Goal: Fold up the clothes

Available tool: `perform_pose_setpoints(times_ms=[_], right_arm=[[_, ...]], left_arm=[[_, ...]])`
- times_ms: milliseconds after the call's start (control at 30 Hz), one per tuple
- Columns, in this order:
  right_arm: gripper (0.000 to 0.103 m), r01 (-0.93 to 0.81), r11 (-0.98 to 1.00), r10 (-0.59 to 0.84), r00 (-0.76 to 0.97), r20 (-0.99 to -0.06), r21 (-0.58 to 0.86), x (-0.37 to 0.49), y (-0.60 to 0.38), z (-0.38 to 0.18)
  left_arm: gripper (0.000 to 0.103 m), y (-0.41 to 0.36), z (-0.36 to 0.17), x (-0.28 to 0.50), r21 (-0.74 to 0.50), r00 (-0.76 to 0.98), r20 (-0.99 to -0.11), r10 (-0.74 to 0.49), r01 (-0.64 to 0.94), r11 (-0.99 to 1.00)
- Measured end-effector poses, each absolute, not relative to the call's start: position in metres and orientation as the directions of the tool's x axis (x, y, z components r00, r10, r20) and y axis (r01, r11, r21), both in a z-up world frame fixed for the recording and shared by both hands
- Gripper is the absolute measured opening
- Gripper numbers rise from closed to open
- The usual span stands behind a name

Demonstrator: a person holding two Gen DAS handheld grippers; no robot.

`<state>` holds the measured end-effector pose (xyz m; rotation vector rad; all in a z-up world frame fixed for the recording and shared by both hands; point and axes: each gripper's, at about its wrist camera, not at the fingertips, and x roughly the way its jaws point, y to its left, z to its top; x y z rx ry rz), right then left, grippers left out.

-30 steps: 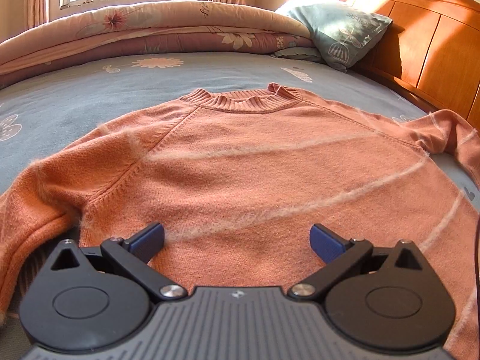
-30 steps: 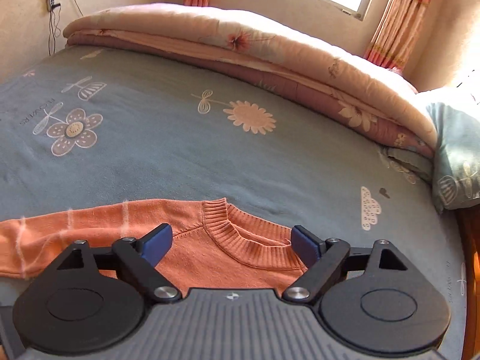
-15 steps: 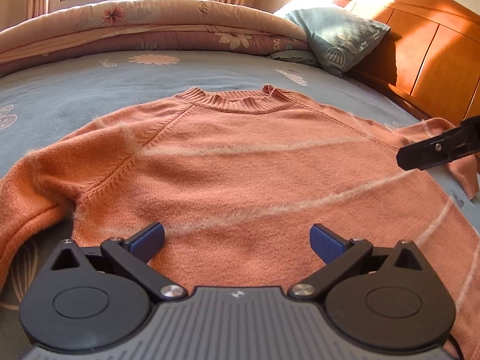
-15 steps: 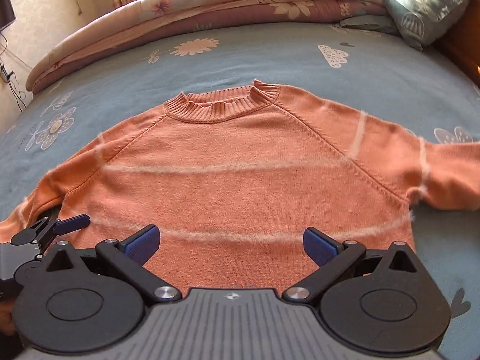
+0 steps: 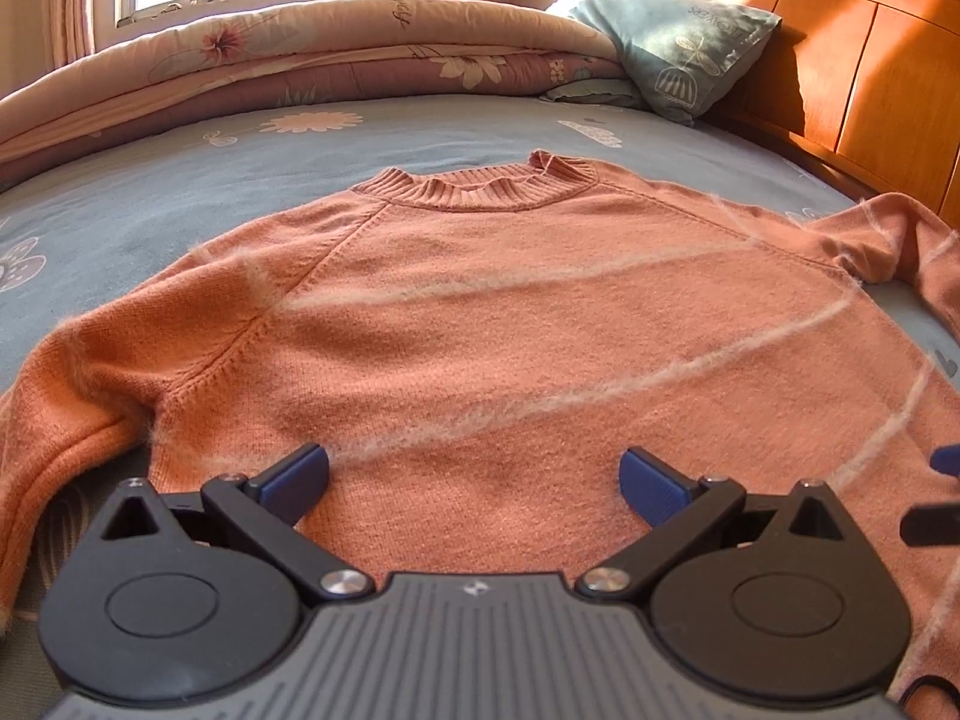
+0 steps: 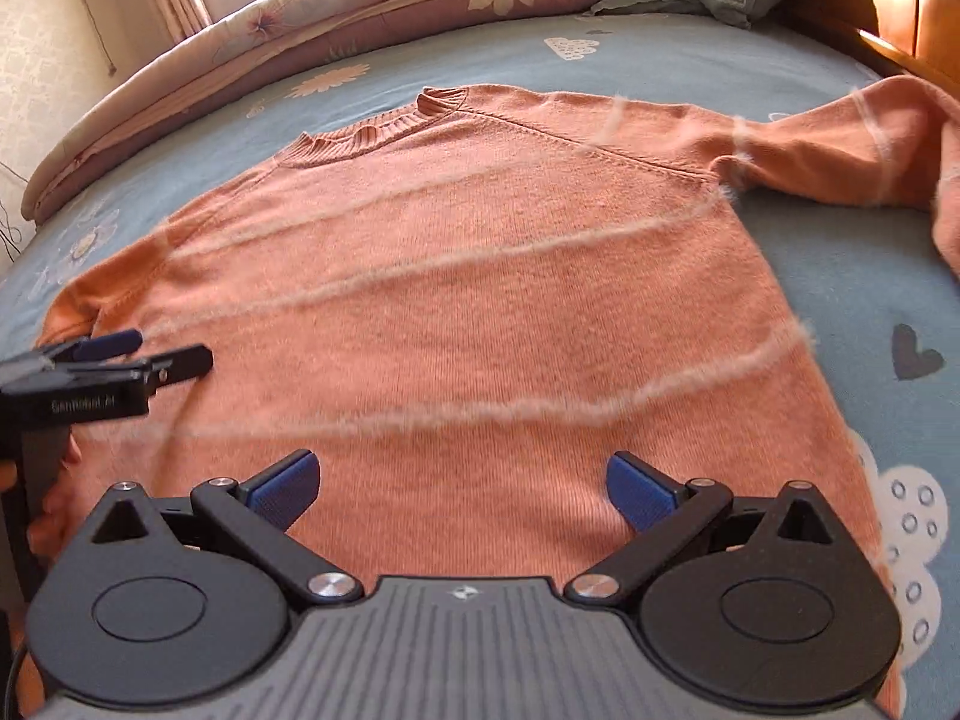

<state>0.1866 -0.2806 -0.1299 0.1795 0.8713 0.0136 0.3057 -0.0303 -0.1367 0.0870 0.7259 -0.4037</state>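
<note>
Bedsheet (image 6: pixel 852 276), blue with flower and cloud prints, runs ahead of and to both sides of the two tongs, and the orange sweater (image 6: pixel 456 276) lies flat on it, front up, collar at the far end, hem nearest the tools. Both tongs hover above the hem end: the left gripper (image 5: pixel 474 477) and the right gripper (image 6: pixel 459 483) each have their blue pads spread wide, holding nothing. A good start would probably be a sleeve: the one out to the right is kinked back on itself and wants straightening before it crosses the body. Beyond the collar a rolled quilt (image 5: pixel 312 60) and a pillow (image 5: pixel 678 48) sit well clear; nothing blocks the fold.
</note>
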Motion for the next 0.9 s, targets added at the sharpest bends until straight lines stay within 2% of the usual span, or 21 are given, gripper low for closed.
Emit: perform_pose_setpoints(times_ms=[100, 300, 500, 633, 733, 800, 900], right_arm=[[0.103, 0.027, 0.998, 0.021, 0.649, -0.761, 0.051, 0.168, -0.261, -0.133], [0.103, 0.094, 0.995, -0.035, 0.653, -0.757, 0.035, 0.166, -0.255, -0.135], [0.103, 0.145, 0.989, -0.085, 0.672, -0.736, 0.018, 0.165, -0.249, -0.138], [0.103, 0.134, 0.991, -0.093, 0.742, -0.663, 0.012, 0.147, -0.246, -0.146], [0.103, 0.126, 0.992, -0.083, 0.759, -0.646, 0.021, 0.143, -0.247, -0.146], [0.103, 0.125, 0.992, -0.078, 0.764, -0.641, 0.028, 0.143, -0.248, -0.147], [0.103, 0.126, 0.992, -0.081, 0.769, -0.634, 0.026, 0.142, -0.247, -0.147]], left_arm=[[0.102, -0.029, -0.135, 0.298, -0.053, 0.674, -0.667, -0.317, 0.381, 0.923], [0.102, -0.015, -0.118, 0.27, -0.064, 0.674, -0.658, -0.336, 0.395, 0.917], [0.102, 0.041, -0.092, 0.236, -0.18, 0.764, -0.554, -0.33, 0.276, 0.944], [0.102, 0.085, -0.09, 0.211, -0.335, 0.776, -0.517, -0.361, 0.205, 0.92], [0.102, 0.107, -0.098, 0.193, -0.474, 0.773, -0.481, -0.414, 0.169, 0.864], [0.102, 0.102, -0.1, 0.19, -0.491, 0.762, -0.474, -0.442, 0.188, 0.851], [0.102, 0.068, -0.097, 0.198, -0.437, 0.731, -0.492, -0.473, 0.262, 0.86]])
